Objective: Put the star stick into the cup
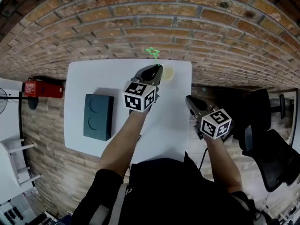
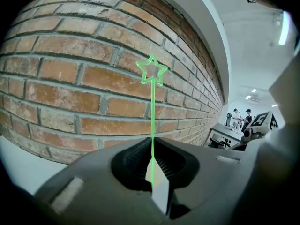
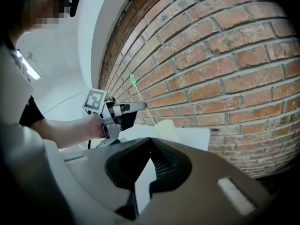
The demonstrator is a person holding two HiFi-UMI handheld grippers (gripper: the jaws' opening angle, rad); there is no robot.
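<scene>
My left gripper (image 1: 157, 69) is shut on a thin green star stick (image 1: 152, 52) and holds it over the far edge of the white table (image 1: 93, 78). In the left gripper view the stick (image 2: 152, 121) rises straight out of the closed jaws, star end up, against the brick wall. A pale yellow cup (image 1: 167, 72) stands just right of that gripper. In the right gripper view the stick (image 3: 140, 97) slants down toward the cup (image 3: 165, 128); whether its lower tip is inside is unclear. My right gripper (image 1: 190, 100) hovers off the table's right edge, shut and holding nothing.
A dark teal block (image 1: 99, 116) with two round hollows lies on the left part of the table. A brick wall (image 1: 197, 27) runs behind the table. A black office chair (image 1: 267, 149) stands at the right, and a red object (image 1: 44, 89) at the left.
</scene>
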